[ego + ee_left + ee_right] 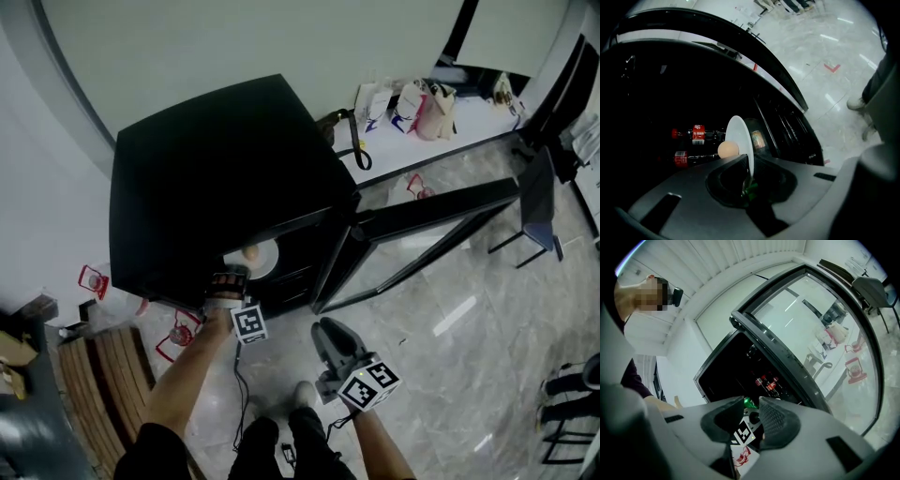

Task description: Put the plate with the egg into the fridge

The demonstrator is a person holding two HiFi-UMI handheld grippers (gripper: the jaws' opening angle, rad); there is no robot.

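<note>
A white plate (255,260) with a brown egg (249,252) on it sits just inside the open front of the black fridge (216,178). My left gripper (228,281) is shut on the plate's near rim. In the left gripper view the plate (739,133) stands edge-on between the jaws, with the egg (728,149) resting against it, and the dark fridge interior lies behind. My right gripper (327,330) hangs lower, in front of the fridge, open, with nothing between its fingers (776,416).
Two cola bottles (696,133) lie inside the fridge. The glass door (431,211) stands open to the right. Bags (412,103) sit on a white ledge behind. A chair (539,202) is at the right and a wooden bench (103,375) at the left.
</note>
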